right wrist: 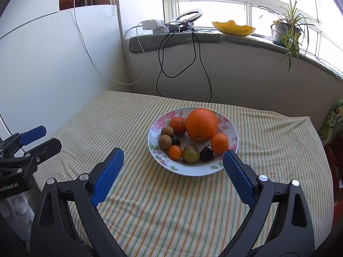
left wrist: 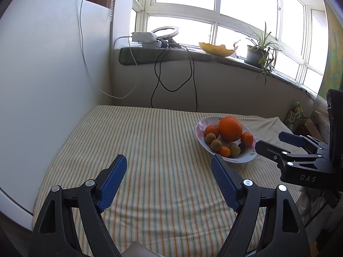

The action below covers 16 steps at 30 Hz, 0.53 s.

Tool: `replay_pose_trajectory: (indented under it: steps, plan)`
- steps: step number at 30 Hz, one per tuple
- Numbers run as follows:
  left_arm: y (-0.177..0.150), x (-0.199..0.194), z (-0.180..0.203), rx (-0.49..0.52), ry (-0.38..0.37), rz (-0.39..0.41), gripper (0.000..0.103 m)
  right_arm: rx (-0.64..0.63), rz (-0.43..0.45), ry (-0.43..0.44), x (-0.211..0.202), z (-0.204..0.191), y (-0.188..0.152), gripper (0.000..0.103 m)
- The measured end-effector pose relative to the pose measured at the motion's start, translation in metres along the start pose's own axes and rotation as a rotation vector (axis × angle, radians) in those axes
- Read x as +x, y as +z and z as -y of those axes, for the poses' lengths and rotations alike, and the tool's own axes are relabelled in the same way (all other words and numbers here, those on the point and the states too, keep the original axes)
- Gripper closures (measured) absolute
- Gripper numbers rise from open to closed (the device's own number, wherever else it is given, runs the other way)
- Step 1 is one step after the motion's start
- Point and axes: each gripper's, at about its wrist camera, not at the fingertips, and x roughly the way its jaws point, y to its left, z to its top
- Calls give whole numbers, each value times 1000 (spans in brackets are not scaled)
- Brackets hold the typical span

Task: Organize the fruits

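Observation:
A flowered white plate (right wrist: 232,132) (left wrist: 200,128) rests on the striped tablecloth, filled with fruit. A large orange (right wrist: 201,124) (left wrist: 230,128) dominates it, with small tangerines (right wrist: 219,143), brown round fruits (right wrist: 165,141), a green-brown fruit (right wrist: 190,153) and dark plums (right wrist: 206,153) around it. My right gripper (right wrist: 173,160) is open just in front of the plate's near rim, nothing between its blue pads. My left gripper (left wrist: 169,165) is open over bare cloth, left of the plate. Each gripper shows at the edge of the other's view (left wrist: 278,142) (right wrist: 46,138).
The striped cloth (right wrist: 150,203) covers a table set against a white wall. Black and white cables (right wrist: 193,64) hang from the windowsill above the far edge. On the sill sit a yellow dish (right wrist: 233,28), a potted plant (right wrist: 287,32) and a power strip (right wrist: 154,25).

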Motion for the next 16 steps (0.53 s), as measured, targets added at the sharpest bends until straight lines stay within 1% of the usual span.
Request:
replay_pose_trajectory:
  steps: [16]
  plan:
    - [2, 4, -4, 5, 1, 8, 22, -28, -2, 12, 3, -10, 2, 7]
